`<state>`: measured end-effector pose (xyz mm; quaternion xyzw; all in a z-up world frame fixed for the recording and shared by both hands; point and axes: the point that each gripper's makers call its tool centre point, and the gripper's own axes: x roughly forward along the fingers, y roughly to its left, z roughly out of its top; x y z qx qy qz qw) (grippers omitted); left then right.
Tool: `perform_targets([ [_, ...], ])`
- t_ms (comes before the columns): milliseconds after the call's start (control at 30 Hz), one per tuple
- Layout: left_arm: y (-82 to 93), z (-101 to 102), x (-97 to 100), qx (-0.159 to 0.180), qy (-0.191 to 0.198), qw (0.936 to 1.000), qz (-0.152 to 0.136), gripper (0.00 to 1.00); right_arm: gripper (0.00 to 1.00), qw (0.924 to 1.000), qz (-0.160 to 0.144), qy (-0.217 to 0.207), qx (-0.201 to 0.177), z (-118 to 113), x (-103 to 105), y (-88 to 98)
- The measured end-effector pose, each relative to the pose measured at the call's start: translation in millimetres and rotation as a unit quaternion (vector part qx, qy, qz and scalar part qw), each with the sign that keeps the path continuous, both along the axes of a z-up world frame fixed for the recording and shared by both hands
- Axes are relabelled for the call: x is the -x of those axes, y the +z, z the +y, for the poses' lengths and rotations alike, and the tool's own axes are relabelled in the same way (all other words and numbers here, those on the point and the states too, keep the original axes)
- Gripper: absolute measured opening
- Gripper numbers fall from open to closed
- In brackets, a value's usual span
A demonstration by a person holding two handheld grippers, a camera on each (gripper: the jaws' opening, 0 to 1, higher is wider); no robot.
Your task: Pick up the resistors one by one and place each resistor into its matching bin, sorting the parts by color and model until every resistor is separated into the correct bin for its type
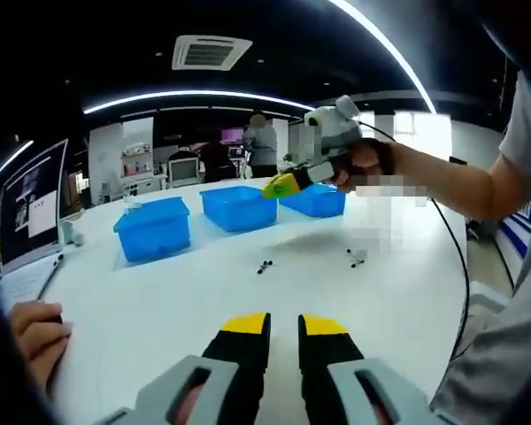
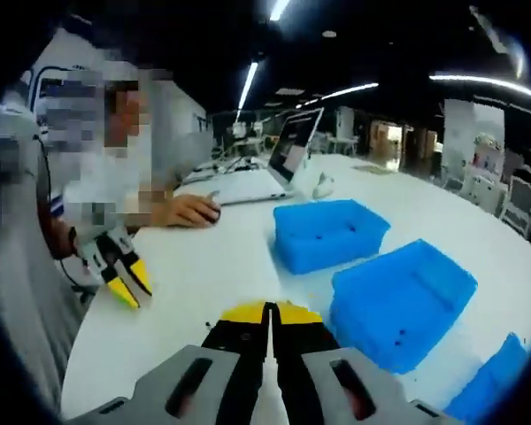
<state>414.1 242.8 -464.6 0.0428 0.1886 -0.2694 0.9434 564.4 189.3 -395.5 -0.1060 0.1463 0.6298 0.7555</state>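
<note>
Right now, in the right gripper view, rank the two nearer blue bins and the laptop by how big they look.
1. The nearer blue bin looks largest.
2. The farther blue bin looks slightly smaller, though nearness to the camera may explain that, so their true sizes could match.
3. The laptop looks smallest, being farthest.

Small parts unreadable, one bin cut off

The resistors [image 1: 264, 266] on the tabletop [image 1: 159, 310] are dark specks, colour and model too small to tell; a third blue bin [image 2: 500, 381] is cut off at 4 o'clock in the right gripper view.
</note>
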Motion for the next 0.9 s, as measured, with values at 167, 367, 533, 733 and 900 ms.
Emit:
perform_targets([
  [167,1.0,-1,-0.4,0.000,-0.002,1.0000,-0.001,0.16,0.05,0.9937,-0.022,-0.072,-0.084,-8,-26,24.8],
  [367,1.1,-2,0.0,-0.001,-0.001,1.0000,-0.001,0.16,0.05,0.9711,-0.081,-0.179,-0.136,-34,-71,37.2],
  [533,1.1,-3,0.8,-0.001,-0.002,1.0000,-0.001,0.16,0.05,0.9590,-0.090,-0.223,-0.150,-41,-90,39.7],
  [733,1.2,0,1.9,0.000,0.001,1.0000,-0.002,0.16,0.05,0.9585,-0.095,-0.228,-0.142,-41,-96,39.5],
  [900,1.8,0,2.0,0.000,0.000,1.0000,-0.002,0.16,0.28,0.9533,-0.075,-0.252,-0.148,-48,-108,33.3],
])
